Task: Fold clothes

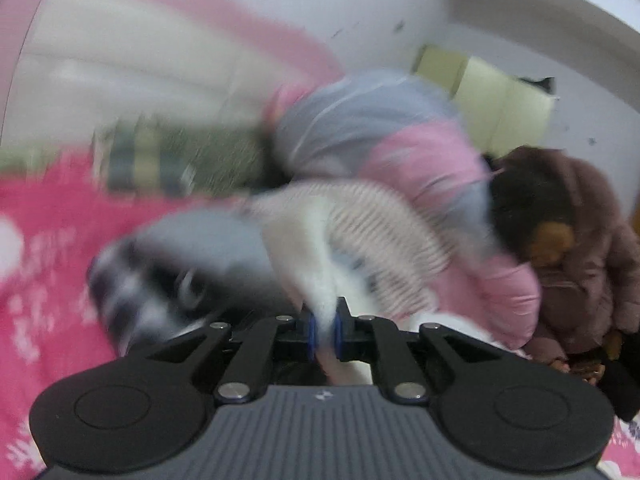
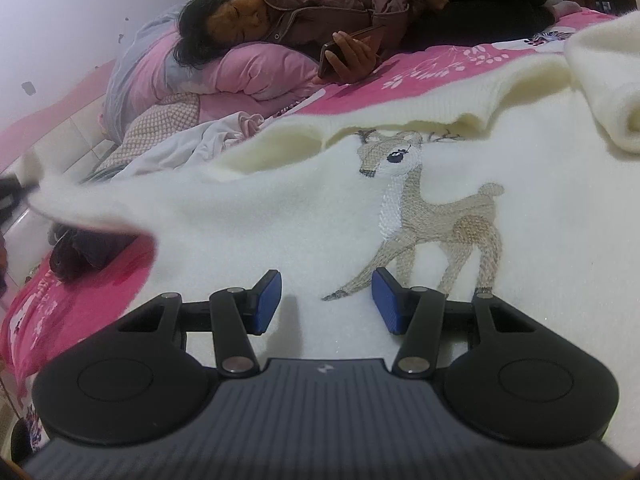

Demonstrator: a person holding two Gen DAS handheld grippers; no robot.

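**On the pink bed: one cream sweater, two grippers**

Across the near half of the pink bedspread (image 2: pixel 432 60) lies one cream sweater (image 2: pixel 248 216), front side up, with a single embroidered deer (image 2: pixel 432 216) stitched on it. The deer stands right of centre in the right wrist view, its head toward the far left. One sleeve (image 2: pixel 600 80) is folded over at the far right corner. The sweater's left edge is lifted off the bed and stretched toward the left border of that view.

The right gripper (image 2: pixel 326 300) hovers low over the sweater, just near of the deer's legs. Its two blue pads (image 2: pixel 386 304) stand apart with only flat knit showing between them; nothing is clamped, and it is unclear whether the fingertips touch the fabric.

The left gripper (image 1: pixel 325 334) is clenched: its two blue pads (image 1: pixel 311 336) are nearly together, with a fold of white, fluffy cloth (image 1: pixel 316 280) pinched between them. That view is heavily blurred, so whether this cloth is the sweater's lifted edge cannot be read from it alone.

At the far side of the bed one person (image 2: pixel 320 4) in a brownish padded jacket lies with their head on one pink pillow (image 2: pixel 260 68), one hand holding one phone (image 2: pixel 344 46). A crumpled pale garment (image 2: pixel 188 148) sits to the left, just beyond the sweater's far edge.
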